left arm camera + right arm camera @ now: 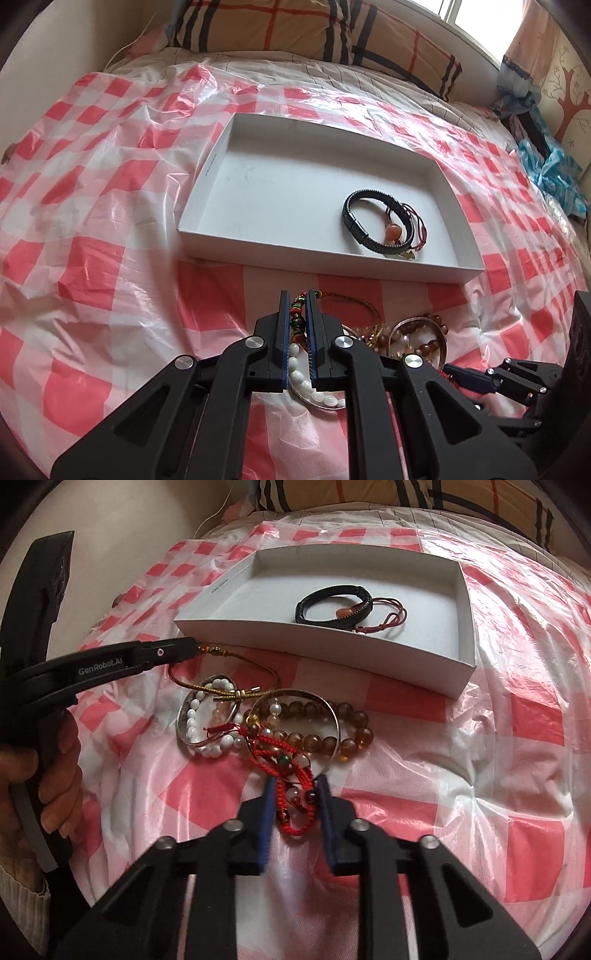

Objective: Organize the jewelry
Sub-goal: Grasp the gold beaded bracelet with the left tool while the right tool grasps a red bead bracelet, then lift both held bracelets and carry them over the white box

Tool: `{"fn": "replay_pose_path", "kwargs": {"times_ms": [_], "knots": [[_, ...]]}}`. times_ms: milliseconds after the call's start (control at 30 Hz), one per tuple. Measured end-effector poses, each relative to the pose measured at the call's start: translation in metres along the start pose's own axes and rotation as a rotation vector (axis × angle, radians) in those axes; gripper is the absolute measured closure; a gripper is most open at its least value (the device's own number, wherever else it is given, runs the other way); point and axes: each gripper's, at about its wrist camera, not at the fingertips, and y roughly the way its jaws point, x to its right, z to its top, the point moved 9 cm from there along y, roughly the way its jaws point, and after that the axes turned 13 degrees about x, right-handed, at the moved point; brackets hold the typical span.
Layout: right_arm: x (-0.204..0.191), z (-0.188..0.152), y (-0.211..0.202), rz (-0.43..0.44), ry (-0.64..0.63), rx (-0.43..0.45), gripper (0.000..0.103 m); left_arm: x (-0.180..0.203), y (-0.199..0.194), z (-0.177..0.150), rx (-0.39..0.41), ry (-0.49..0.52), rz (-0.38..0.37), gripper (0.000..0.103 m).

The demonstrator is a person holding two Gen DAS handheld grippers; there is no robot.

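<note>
Right gripper (295, 794): fingers standing apart, straddling a red cord bracelet (291, 771) without pinching it. Left gripper (297, 314): fingers narrowing onto the beaded end of a gold cord (229, 668), gripping it. Jewelry pile lying on the checked sheet (92, 192), just before the box's near edge: white bead bracelet (195, 723), silver bangle (295, 698), amber beads (332, 738). White box (221, 147) beyond, holding a black bracelet (360, 221) and a red string (419, 225) near its right end. Pillow (266, 26) lying farthest back.
</note>
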Motion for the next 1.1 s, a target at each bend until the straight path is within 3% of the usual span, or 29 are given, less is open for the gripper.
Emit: {"fn": "replay_pose_path", "kwargs": {"times_ms": [133,367,667,867,900,933,967,1000,1100], "knots": [[-0.002,0.005,-0.011,0.086,0.062,0.029,0.091,-0.003,0.002,-0.004,-0.016,0.001,0.005,0.096],[0.002,0.032,-0.038,0.247,0.246,0.169,0.095,0.001,-0.001,-0.002,0.003,0.009,-0.013,0.096],[0.024,0.049,-0.052,0.262,0.358,0.25,0.095,0.003,-0.007,0.003,0.026,0.001,-0.024,0.096],[0.026,0.051,-0.055,0.267,0.361,0.26,0.095,-0.005,0.006,-0.008,-0.036,0.014,0.013,0.094],[0.026,0.051,-0.055,0.268,0.362,0.262,0.095,-0.008,0.008,-0.01,-0.042,0.009,0.022,0.091],[0.027,0.051,-0.055,0.269,0.366,0.264,0.095,-0.012,0.011,-0.011,-0.049,0.002,0.034,0.081],[0.027,0.051,-0.055,0.268,0.368,0.264,0.095,-0.016,0.013,-0.012,-0.054,-0.005,0.042,0.063],[0.028,0.051,-0.055,0.268,0.373,0.264,0.095,-0.019,0.014,-0.013,-0.053,-0.012,0.055,0.054],[0.028,0.051,-0.055,0.271,0.372,0.263,0.095,-0.022,0.019,-0.014,-0.054,-0.025,0.06,0.05]]}}
